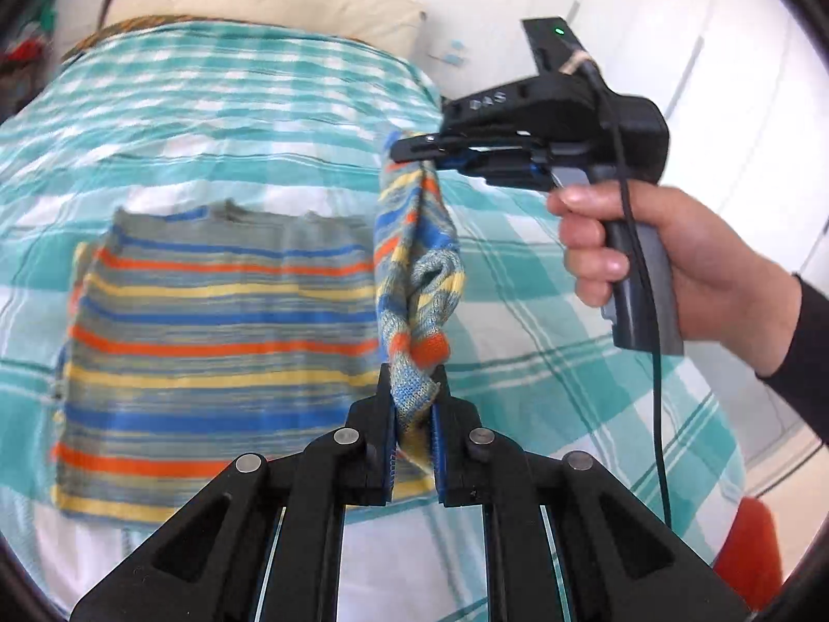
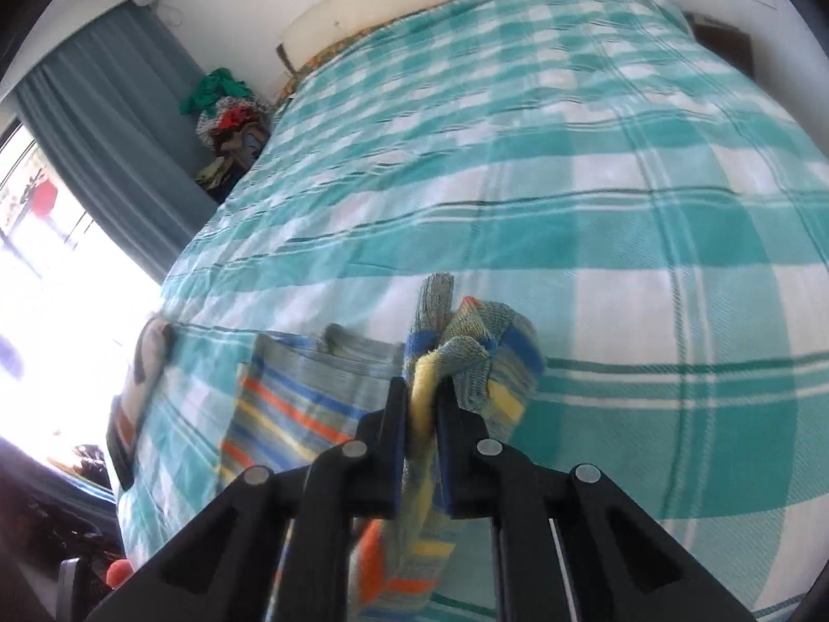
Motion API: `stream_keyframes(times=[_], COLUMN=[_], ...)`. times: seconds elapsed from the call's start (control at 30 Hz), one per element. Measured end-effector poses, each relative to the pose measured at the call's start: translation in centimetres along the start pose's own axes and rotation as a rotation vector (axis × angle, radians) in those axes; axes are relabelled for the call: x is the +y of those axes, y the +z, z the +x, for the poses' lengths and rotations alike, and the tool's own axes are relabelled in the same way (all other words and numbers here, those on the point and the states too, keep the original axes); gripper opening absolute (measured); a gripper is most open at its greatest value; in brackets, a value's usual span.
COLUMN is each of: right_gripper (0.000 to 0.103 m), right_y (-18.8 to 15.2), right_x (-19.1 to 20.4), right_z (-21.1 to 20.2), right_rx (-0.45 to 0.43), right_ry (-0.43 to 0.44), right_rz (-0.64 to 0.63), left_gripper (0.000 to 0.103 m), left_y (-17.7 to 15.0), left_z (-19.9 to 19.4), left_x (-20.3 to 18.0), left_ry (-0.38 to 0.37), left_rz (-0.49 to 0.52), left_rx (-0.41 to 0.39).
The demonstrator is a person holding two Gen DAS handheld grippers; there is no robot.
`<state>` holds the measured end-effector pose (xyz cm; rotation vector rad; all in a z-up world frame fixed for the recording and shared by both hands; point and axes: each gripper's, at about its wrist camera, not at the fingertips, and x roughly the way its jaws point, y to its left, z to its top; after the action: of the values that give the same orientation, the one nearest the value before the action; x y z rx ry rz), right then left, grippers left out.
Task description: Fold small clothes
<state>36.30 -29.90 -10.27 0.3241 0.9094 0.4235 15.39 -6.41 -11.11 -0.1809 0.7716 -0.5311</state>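
A striped knit garment [image 1: 223, 331] lies on the bed [image 1: 248, 119], most of it spread flat on the teal-and-white checked bedspread. Its bands run orange, blue, yellow and a mottled grey-blue, and the stitches give it a ribbed, slightly fuzzy surface. The flat part forms a rough rectangle with a small neckline notch at its far edge.

The garment's right side is lifted off the bed and hangs bunched in soft vertical folds between the 2 claws. The left claw [image 1: 414, 404] is closed on a twisted wad of that knit, the cloth pinched between its 2 black fingers with their blue pads. The right claw [image 1: 422, 153] is clamped on the upper end of the same lifted edge; in the left wrist view a hand [image 1: 668, 264] in a dark sleeve grips its grey handle, and a black cable trails down from it. In the right wrist view, the right claw [image 2: 420, 404] squeezes a yellow and grey-blue fold, with more striped cloth drooping under the fingers.

The bedspread is a smooth woven cotton with thin dark lines crossing the broad checks, lightly creased. A cream padded headboard [image 1: 269, 5] stands behind the bed against a white wall. Beside the bed, a heap of mixed clothes [image 2: 228, 109] sits in front of a grey-blue curtain [image 2: 103, 129], with a bright window further along. No containers show.
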Motion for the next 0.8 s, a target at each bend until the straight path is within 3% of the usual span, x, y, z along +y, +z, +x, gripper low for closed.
stream_keyframes(times=[0.2, 0.33, 0.43, 0.47, 0.5, 0.53, 0.6, 0.63, 0.67, 0.8], right_gripper=[0.011, 0.011, 0.012, 0.017, 0.021, 0.032, 0.045, 0.045, 0.045, 0.045], right_y=[1.0, -0.1, -1.2, -1.6, -1.9, -2.1, -2.4, -2.5, -2.6, -4.5], right_x=[11.2, 16.1, 17.5, 17.7, 17.8, 17.7, 17.4, 17.3, 17.3, 16.7], right_z=[7.7, 13.7, 17.0, 18.0, 18.8, 19.4, 18.9, 17.9, 16.7, 10.0], right_rx=[0.052, 0.115, 0.143, 0.155, 0.173, 0.191, 0.176, 0.147, 0.121, 0.045], right_ry=[0.044, 0.015, 0.006, 0.022, 0.053, 0.093, 0.158, 0.18, 0.196, 0.194], right_rz=[-0.124, -0.181, -0.176, -0.17, -0.156, -0.133, -0.08, -0.072, -0.073, -0.16], left_gripper=[0.009, 0.009, 0.013, 0.021, 0.023, 0.025, 0.044, 0.06, 0.067, 0.066], left_y=[-0.7, -2.1, -3.6, -4.1, -4.2, -4.4, -4.3, -4.3, -4.1, -3.4], left_z=[-2.9, -2.3, -2.0, -1.9, -1.9, -2.2, -3.3, -3.9, -4.4, -3.6], left_x=[10.7, 14.2, 15.3, 15.4, 15.6, 15.7, 16.0, 16.0, 16.0, 15.8], left_ry=[0.111, 0.161, 0.189, 0.2, 0.201, 0.195, 0.191, 0.197, 0.199, 0.227], left_rz=[-0.234, -0.301, -0.314, -0.32, -0.33, -0.34, -0.356, -0.36, -0.361, -0.341], left_rx=[-0.003, 0.028, 0.063, 0.081, 0.093, 0.093, 0.075, 0.053, 0.026, 0.03])
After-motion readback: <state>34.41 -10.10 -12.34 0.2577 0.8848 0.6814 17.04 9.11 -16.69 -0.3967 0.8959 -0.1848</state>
